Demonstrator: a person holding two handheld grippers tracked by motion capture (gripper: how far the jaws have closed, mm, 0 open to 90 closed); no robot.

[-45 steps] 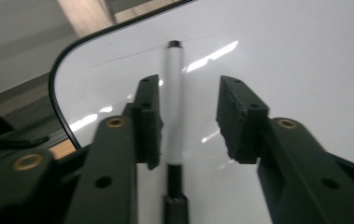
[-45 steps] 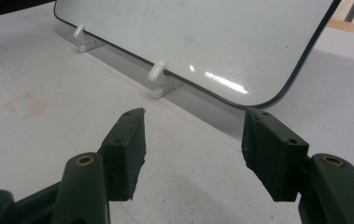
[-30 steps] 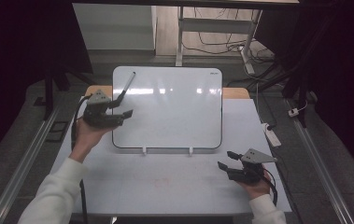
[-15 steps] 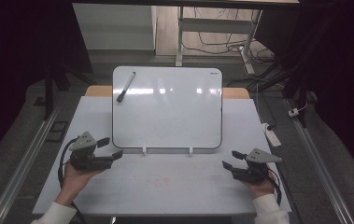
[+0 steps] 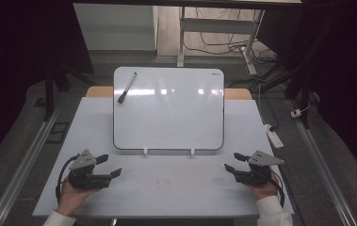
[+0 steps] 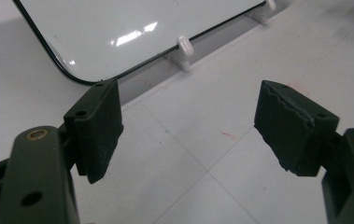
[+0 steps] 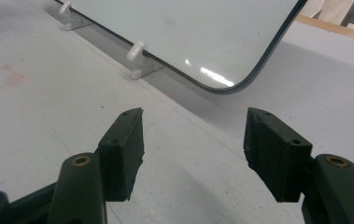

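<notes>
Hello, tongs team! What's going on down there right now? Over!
Left tongs open, empty, near table edge. Right tongs open, empty, same. Marker lying on whiteboard, top left corner, untouched. Nothing between tongs and whiteboard.

The right gripper [image 7: 191,149] hangs low over the pale table [image 7: 34,116], its two black jaws spread wide with nothing between them. Just beyond them a whiteboard [image 7: 188,32] lies with its rounded, dark-edged corner nearest, propped on small white clips [image 7: 136,50] along its edge.
</notes>
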